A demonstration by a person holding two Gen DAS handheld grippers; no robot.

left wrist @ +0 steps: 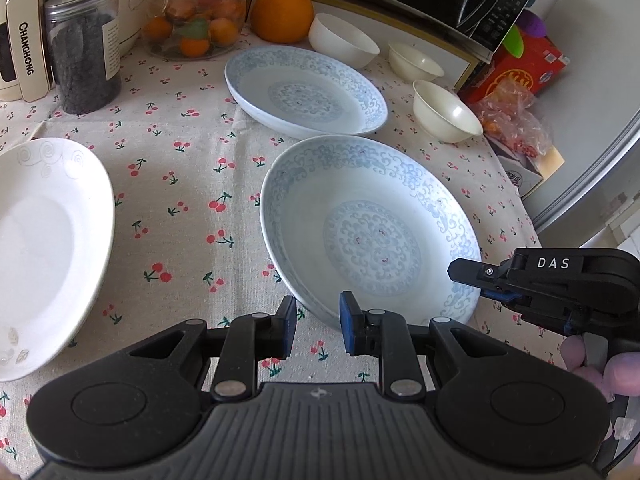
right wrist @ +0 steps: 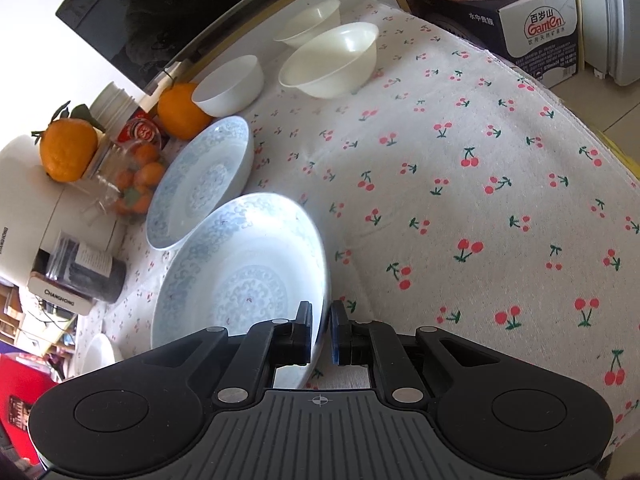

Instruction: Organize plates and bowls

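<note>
Both claws, left [left wrist: 318, 326] and right [right wrist: 320, 330], pinch the near blue plate [left wrist: 372, 232]; nothing is stacked yet, bowls [left wrist: 446, 112] wait.

Bowls [left wrist: 404, 58] behind two plates [left wrist: 370, 224]

The white plate [left wrist: 48, 248] runs off the left edge of the left wrist view, so its far side is cut away. The near rim of the nearer blue-patterned plate [left wrist: 372, 228] disappears behind the left tongs [left wrist: 318, 326]. In the right wrist view that plate's [right wrist: 240, 276] near edge is hidden under the right tongs [right wrist: 321, 332], and glare washes out its pattern. Print on the dark jar's label [left wrist: 111, 48] is too small to read
</note>
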